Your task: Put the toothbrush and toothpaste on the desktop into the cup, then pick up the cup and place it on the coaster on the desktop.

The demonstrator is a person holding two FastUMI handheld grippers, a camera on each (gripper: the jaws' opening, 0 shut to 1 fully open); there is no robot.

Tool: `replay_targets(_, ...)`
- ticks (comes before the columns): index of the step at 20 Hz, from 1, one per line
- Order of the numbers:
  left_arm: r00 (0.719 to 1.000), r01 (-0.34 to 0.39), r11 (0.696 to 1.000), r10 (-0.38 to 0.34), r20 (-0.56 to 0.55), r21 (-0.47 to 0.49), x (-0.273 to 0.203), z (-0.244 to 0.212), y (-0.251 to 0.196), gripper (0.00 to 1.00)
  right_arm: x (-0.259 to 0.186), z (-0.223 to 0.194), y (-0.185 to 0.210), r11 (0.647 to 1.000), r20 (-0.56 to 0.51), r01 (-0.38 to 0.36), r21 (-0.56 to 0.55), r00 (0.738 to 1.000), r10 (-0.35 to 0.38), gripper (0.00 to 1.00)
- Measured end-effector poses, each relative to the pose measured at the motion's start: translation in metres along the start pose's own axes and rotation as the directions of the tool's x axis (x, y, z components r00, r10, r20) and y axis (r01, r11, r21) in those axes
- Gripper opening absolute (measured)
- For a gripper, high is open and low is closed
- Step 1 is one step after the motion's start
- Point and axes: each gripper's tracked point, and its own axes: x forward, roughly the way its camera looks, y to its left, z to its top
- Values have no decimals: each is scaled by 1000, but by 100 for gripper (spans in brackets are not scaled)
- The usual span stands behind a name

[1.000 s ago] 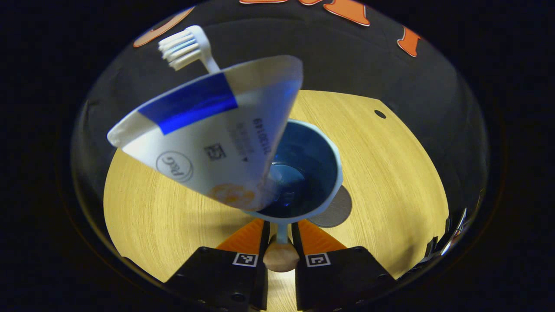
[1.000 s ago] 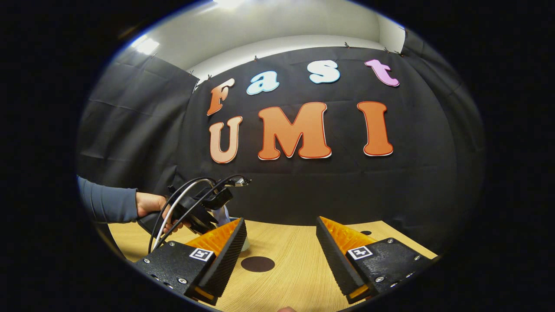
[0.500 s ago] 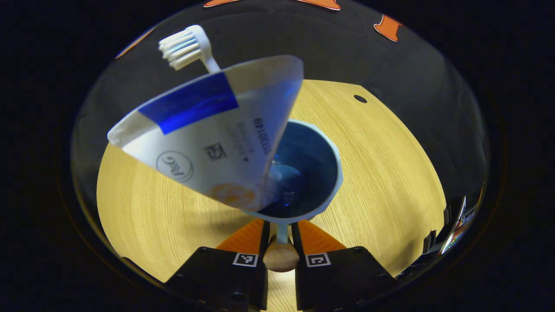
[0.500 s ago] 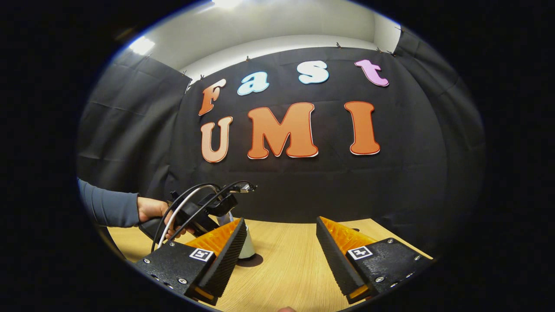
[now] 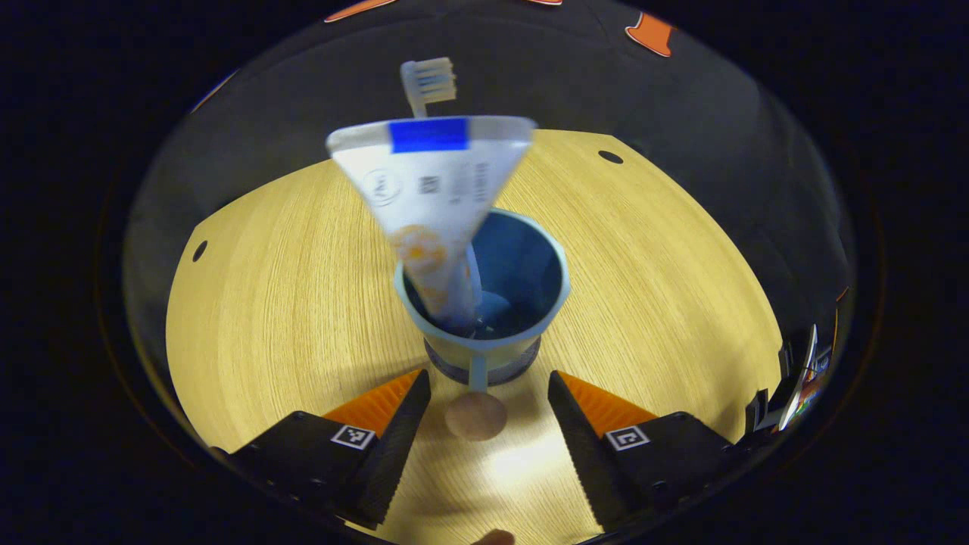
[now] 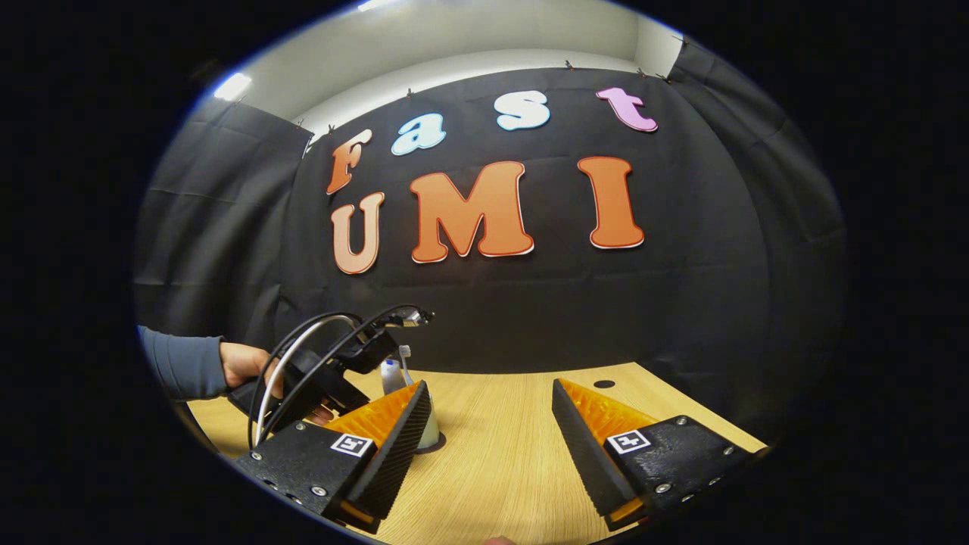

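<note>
A: Light wood-grain surface (image 5: 288,303), black cloth wall behind. Left gripper view first: blue cup (image 5: 484,318) stands upright in the middle, on a dark round coaster (image 5: 454,369) whose edge peeks out under its base.

B: Contents?

A: Toothpaste (image 5: 431,197) tube stands cap down in the cup, flat crimped end up. Toothbrush (image 5: 428,82) is behind it; its bristle head pokes above the tube.

B: Left gripper (image 5: 484,401)?

A: Jaws spread wide, nothing between the fingers. Cup handle points toward it, with a small round wooden knob (image 5: 475,416) at its end, in the gap, touching neither finger. Gripper sits just short of the cup.

B: Right gripper view?

A: Same surface (image 6: 492,469), seen low. Right gripper (image 6: 492,424) is parted too, empty, hanging above bare wood. Off to its left: a hand (image 6: 246,367) in a grey-blue sleeve (image 6: 178,363) holding the left gripper (image 6: 333,363), cables looping over it. Cup (image 6: 429,431) is mostly hidden behind the right gripper's left finger; toothpaste (image 6: 391,375) and toothbrush (image 6: 405,354) stick up above it. A sliver of the coaster (image 6: 433,448) shows at the cup's base.
</note>
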Motion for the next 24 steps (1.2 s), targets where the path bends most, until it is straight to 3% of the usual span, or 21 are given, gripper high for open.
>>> replay_targets(5, 982, -46, 999, 41, 187, 23, -35, 18, -2, 97, 10, 13, 2, 1000, 7, 22, 17, 1000, -22, 96)
replay_targets(9, 941, 10, 996, 19, 339, -86, -72, 19, -2, 97, 19, 24, 13, 999, 31, 35, -14, 999, -34, 97)
replay_targets(12, 875, -45, 997, 73, 478, -70, -108, 30, 16, 98, 26, 29, 27, 999, 47, 31, -34, 998, -30, 96)
replay_targets(17, 713, -177, 983, 168, 681, -56, -191, 37, 48, 98, 40, 35, 54, 999, 63, -4, -42, 998, 6, 96)
replay_targets(21, 647, -188, 977, 197, 737, -96, -204, 31, 68, 98, 50, 38, 71, 999, 59, -20, -44, 998, 23, 96)
replay_targets(24, 628, -193, 974, 217, 748, -120, -210, 23, 81, 98, 54, 36, 81, 998, 51, -26, -62, 998, 29, 96)
